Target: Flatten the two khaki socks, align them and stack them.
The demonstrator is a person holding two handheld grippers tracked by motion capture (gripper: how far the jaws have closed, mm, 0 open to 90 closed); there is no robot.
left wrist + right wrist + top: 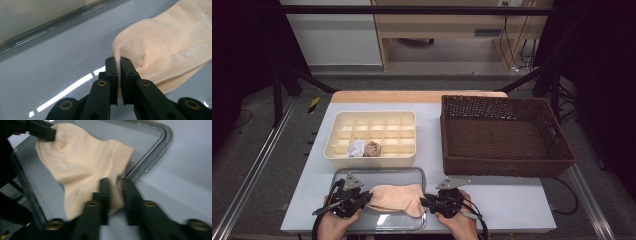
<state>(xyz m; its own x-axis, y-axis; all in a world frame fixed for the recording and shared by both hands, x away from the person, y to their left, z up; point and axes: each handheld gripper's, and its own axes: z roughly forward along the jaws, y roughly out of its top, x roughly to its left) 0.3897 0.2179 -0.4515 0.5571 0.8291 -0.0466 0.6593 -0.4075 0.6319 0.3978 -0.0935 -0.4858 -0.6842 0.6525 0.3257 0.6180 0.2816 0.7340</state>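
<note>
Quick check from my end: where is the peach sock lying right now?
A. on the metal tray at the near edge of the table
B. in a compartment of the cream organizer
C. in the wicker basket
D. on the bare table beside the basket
A: the peach sock lies on the metal tray, with the left gripper and right gripper each pinching one end.

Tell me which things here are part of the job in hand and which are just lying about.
In use: peach sock, left gripper and right gripper each pinching an end, metal tray beneath.
Idle: divided organizer with rolled socks, wicker basket.
</note>
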